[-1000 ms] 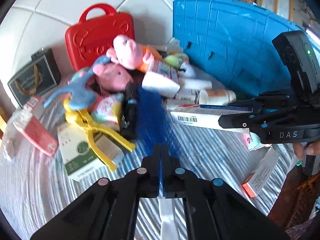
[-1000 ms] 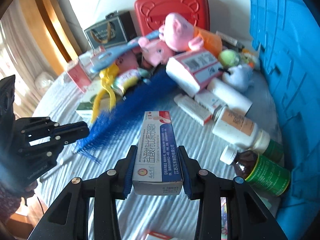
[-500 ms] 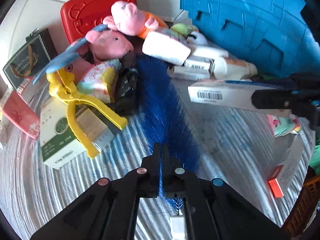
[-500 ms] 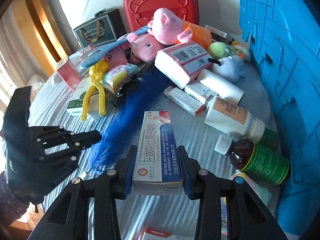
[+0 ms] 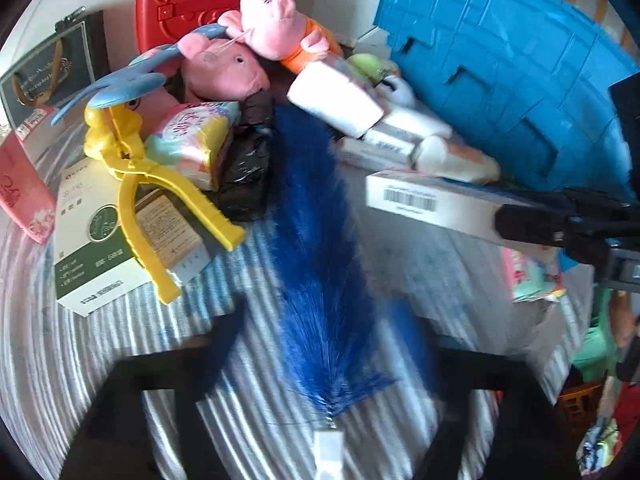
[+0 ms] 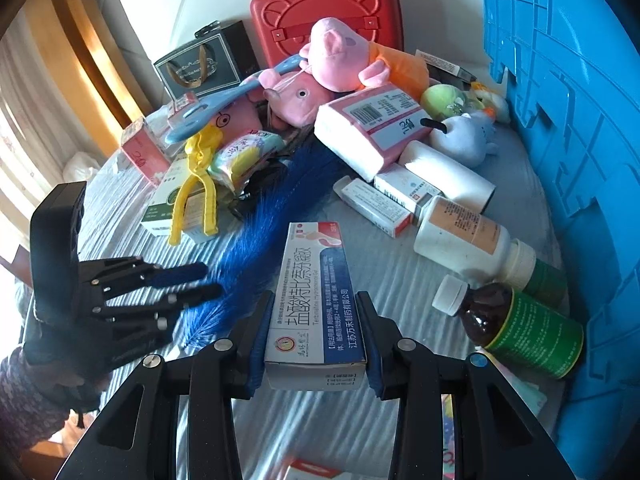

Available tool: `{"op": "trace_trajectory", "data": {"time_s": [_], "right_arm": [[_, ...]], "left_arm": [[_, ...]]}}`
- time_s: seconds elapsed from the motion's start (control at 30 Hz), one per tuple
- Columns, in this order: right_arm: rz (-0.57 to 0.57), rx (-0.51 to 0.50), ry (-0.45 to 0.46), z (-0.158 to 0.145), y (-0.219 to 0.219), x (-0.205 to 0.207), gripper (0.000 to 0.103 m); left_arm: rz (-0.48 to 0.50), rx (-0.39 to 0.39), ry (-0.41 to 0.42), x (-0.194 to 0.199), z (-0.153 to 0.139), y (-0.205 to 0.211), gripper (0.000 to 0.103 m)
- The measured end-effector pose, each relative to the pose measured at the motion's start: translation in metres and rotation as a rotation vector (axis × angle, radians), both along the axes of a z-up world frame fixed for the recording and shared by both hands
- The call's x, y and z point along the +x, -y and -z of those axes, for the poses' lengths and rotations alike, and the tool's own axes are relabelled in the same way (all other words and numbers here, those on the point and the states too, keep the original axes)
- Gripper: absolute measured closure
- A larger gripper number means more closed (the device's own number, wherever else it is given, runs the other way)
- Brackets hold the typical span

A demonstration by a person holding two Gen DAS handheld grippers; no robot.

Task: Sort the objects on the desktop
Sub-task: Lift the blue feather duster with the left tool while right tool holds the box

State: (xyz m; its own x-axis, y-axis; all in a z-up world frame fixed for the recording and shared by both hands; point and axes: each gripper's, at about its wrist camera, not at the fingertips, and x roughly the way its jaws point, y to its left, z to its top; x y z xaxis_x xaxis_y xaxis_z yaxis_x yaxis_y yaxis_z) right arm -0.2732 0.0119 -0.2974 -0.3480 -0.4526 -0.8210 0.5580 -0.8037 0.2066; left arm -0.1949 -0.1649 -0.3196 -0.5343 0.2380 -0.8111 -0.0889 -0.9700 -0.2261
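Striped cloth (image 6: 384, 276) bare mid-table — left tool (image 6: 200, 280) just opened off blue brush (image 5: 316, 248), right tool (image 6: 316, 344) clamps ointment box (image 6: 316, 300)

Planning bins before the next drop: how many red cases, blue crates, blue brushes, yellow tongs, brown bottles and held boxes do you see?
Red case: 1
Blue crate: 1
Blue brush: 1
Yellow tongs: 1
Brown bottle: 1
Held ointment box: 1
Total: 6
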Motion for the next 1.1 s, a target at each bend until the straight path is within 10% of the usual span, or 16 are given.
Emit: {"op": "trace_trajectory", "data": {"time_s": [0.37,0.47,0.67,0.73,1.1], "right_arm": [[-0.012,-0.008,-0.019,-0.014,0.002,0.000,0.064],[-0.006,-0.007,-0.012,-0.012,0.000,0.000,0.064],[0.005,0.001,0.004,-0.007,-0.007,-0.001,0.064],[0.010,-0.011,0.012,-0.007,-0.010,-0.002,0.064],[0.023,-0.016,-0.050,-0.027,-0.004,0.003,0.064]], "left_arm": [[-0.042,-0.104,0.002,-0.003,0.012,-0.009,0.002],[-0.046,-0.095,0.039,-0.008,0.029,-0.009,0.032],[-0.052,-0.187,0.009,-0.010,0.035,-0.014,0.056],[-0.040,-0.164,-0.001,-0.011,0.034,-0.013,0.089],[0.016,-0.212,-0.099,0.005,-0.019,-0.023,0.091]]}}
